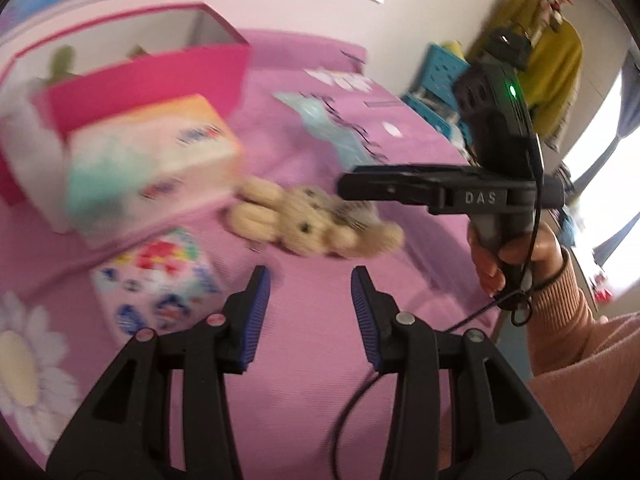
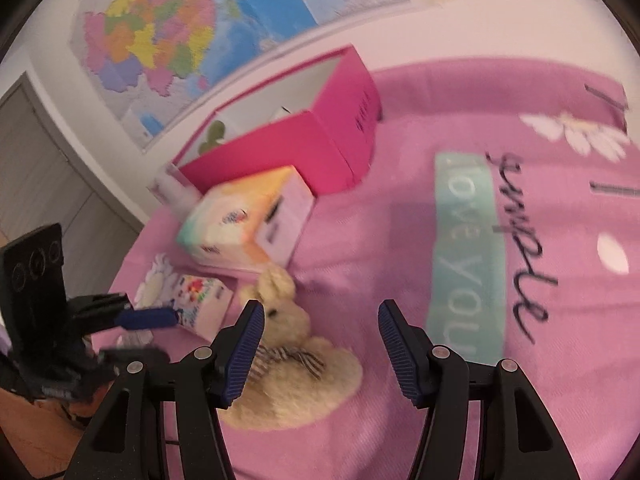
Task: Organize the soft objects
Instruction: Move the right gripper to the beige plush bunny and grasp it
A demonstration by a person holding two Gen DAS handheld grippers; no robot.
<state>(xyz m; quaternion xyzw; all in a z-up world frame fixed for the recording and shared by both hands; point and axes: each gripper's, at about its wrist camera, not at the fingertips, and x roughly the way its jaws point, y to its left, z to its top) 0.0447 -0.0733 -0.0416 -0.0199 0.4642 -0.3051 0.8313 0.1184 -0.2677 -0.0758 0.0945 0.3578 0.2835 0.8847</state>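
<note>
In the left wrist view the left gripper [image 1: 311, 280] sits at the bottom centre of the frame, its blue-padded fingers [image 1: 256, 312] parted with only the pink bedspread [image 1: 320, 380] between them. Just above them, mid-frame, lies a cream plush bunny [image 1: 308, 226] flat on the bedspread. To its left are a pastel tissue box [image 1: 148, 160], blurred, and a small patterned pack [image 1: 156, 280] at lower left. Behind the tissue box, at upper left, stands an open pink box [image 1: 152, 80] with a green shape showing inside. At the right of this frame a hand [image 1: 508, 256] in a peach sleeve holds the right gripper [image 1: 348, 188] above the bunny.

In the right wrist view the right gripper [image 2: 322, 312] is at bottom centre, fingers [image 2: 246, 344] spread apart and holding nothing; the bunny lies in the left half of the gap, partly behind the left finger, and whether they touch is unclear. The left gripper's blue finger shows at lower left, near the patterned pack.
</note>
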